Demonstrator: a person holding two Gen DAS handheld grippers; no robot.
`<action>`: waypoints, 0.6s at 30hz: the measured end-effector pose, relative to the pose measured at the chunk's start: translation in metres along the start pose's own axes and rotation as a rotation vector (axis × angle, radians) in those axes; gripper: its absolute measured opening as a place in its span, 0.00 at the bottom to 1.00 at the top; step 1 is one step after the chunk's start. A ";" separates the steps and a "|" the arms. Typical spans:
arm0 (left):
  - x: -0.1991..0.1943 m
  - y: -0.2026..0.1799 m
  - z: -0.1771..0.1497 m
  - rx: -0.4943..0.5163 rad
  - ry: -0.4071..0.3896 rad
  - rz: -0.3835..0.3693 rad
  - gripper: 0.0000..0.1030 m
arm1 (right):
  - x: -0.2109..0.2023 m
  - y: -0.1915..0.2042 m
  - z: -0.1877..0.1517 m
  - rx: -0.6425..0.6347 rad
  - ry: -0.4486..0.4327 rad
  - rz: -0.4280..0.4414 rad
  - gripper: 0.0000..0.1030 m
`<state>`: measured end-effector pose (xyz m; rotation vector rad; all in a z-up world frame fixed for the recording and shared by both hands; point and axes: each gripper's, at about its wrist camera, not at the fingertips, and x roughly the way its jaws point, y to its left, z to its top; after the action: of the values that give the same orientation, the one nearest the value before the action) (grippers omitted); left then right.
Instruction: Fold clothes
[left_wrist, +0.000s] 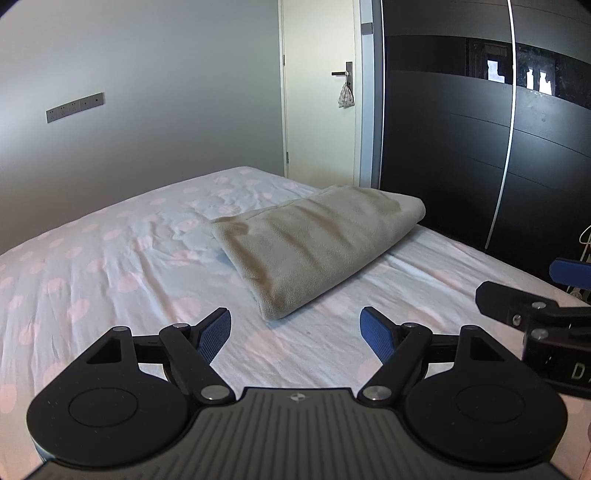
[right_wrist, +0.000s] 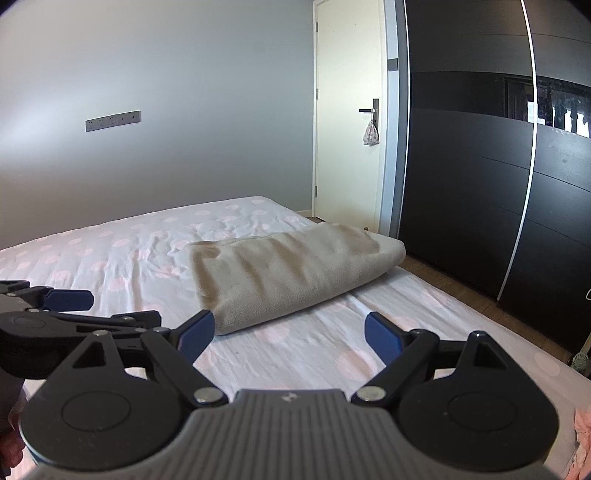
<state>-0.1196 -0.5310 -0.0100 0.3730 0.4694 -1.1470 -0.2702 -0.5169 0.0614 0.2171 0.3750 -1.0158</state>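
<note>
A beige fleece cloth (left_wrist: 314, 243) lies folded into a thick rectangle on the bed, seen again in the right wrist view (right_wrist: 291, 273). My left gripper (left_wrist: 295, 328) hovers over the sheet just short of the cloth's near corner, open, with nothing between its blue pads. My right gripper (right_wrist: 290, 328) is also open and empty, a little short of the cloth's near edge. Each gripper shows at the side of the other's view: the right one (left_wrist: 532, 295) and the left one (right_wrist: 66, 306).
The bed (left_wrist: 110, 266) carries a white sheet with pink dots. A dark sliding wardrobe (left_wrist: 480, 147) stands along its right side, a cream door (left_wrist: 321, 110) with a small pouch on its handle behind. A pink cloth (right_wrist: 581, 432) peeks in at bottom right.
</note>
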 end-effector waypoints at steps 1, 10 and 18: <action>-0.001 0.000 0.001 -0.003 0.000 -0.003 0.74 | -0.001 0.001 0.000 -0.002 -0.002 0.002 0.87; -0.005 0.002 0.004 -0.036 0.011 -0.012 0.75 | -0.003 0.003 -0.002 0.008 0.000 0.010 0.88; -0.007 0.002 0.005 -0.032 0.016 0.004 0.75 | -0.004 0.005 -0.001 0.011 0.005 0.005 0.88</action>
<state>-0.1196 -0.5274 -0.0025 0.3558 0.5004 -1.1326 -0.2677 -0.5111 0.0623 0.2302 0.3740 -1.0129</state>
